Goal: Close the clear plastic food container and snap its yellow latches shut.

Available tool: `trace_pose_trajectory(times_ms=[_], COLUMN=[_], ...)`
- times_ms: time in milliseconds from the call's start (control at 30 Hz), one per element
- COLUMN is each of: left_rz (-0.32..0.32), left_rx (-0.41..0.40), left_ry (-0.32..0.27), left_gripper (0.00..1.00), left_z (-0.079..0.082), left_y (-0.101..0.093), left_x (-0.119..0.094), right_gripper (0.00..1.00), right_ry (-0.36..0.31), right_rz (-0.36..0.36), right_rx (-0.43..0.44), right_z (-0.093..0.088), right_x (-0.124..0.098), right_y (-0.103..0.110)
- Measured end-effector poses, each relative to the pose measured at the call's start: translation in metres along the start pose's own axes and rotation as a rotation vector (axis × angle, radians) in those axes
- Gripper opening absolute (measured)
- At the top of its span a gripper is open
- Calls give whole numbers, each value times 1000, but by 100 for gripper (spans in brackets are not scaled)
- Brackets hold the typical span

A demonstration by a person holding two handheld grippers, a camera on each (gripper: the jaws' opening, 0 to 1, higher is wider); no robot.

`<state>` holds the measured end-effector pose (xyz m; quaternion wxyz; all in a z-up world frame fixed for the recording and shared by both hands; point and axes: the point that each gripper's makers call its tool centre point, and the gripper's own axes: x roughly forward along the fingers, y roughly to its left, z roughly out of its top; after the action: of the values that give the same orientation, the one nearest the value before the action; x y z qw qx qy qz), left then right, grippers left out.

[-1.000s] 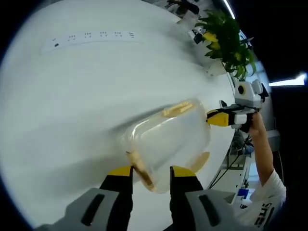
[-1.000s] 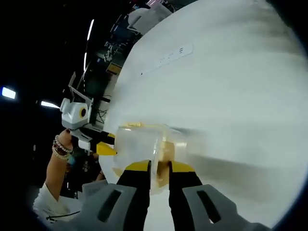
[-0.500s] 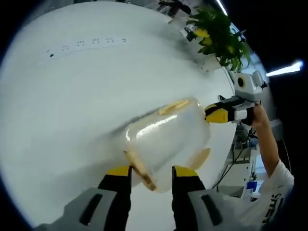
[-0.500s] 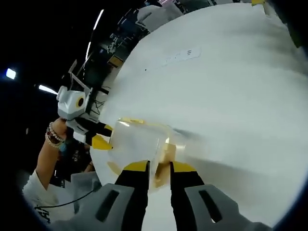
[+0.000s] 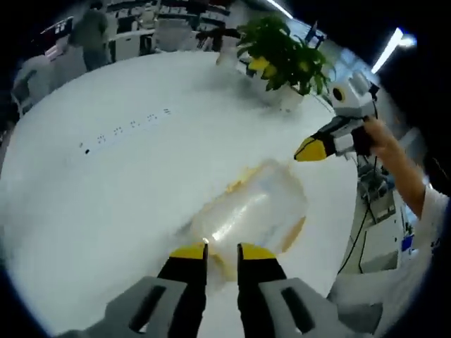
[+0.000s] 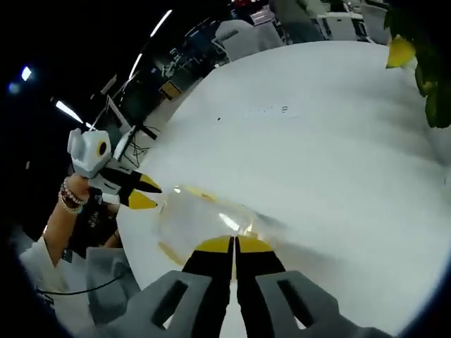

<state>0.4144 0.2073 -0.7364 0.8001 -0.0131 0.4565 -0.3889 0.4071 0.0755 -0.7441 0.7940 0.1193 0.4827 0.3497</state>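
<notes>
The clear plastic food container had pale yellow latches and sat on the round white table. Each grey hand-held gripper had black jaws with yellow tips. The potted plant's leaves were green, some yellow.

Grey tongs with black, yellow-tipped jaws; apparently a beaded bracelet.

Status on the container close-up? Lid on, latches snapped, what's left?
Done: the lid looks to be on the clear plastic food container, which lies on the round white table.
In hand: nothing clearly gripped. The left gripper sits at the near yellow latch, jaws slightly apart; the right gripper has its jaws together at the opposite end.
Left: blur hides whether any yellow latch is snapped; check each.
</notes>
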Motion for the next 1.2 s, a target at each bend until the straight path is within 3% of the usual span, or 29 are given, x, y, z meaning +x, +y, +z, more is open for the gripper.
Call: trace_pose_trajectory(times_ms=[67,100,200,267,300,367,467,667,1067,1200], left_rz=[-59,-65,-30,-67,-111,-137,-145,-206,-217,-208], left_rx=[-37,-20,79,66,34,52,59,-2,72,104], left_ry=[-40,-39,-9,2,17,14,18,35,152,163], left_gripper=[0,0,0,0,0,0,0,0,0,0], left_z=[2,0,-12,-19,-22,-21,-21,-25,-57,-59], left_y=[-18,-21,-30,-44,-55,-62,-65,-77,-77,-74], left_x=[2,4,16,22,27,35,43,45,45,46], right_gripper=[0,0,0,0,0,0,0,0,0,0], right_ry=[26,33,55,80,89,93,113,168,142,133], right_rz=[8,11,18,58,71,65,54,20,28,11], right_rx=[-26,-30,-67,-30,-36,-56,-110,-191,-177,-185], right_z=[-1,3,7,10,10,19,25,25,31,32], right_x=[7,11,26,37,40,48,58,74,78,77], right_y=[6,4,9,18,23,24,25,21,27,26])
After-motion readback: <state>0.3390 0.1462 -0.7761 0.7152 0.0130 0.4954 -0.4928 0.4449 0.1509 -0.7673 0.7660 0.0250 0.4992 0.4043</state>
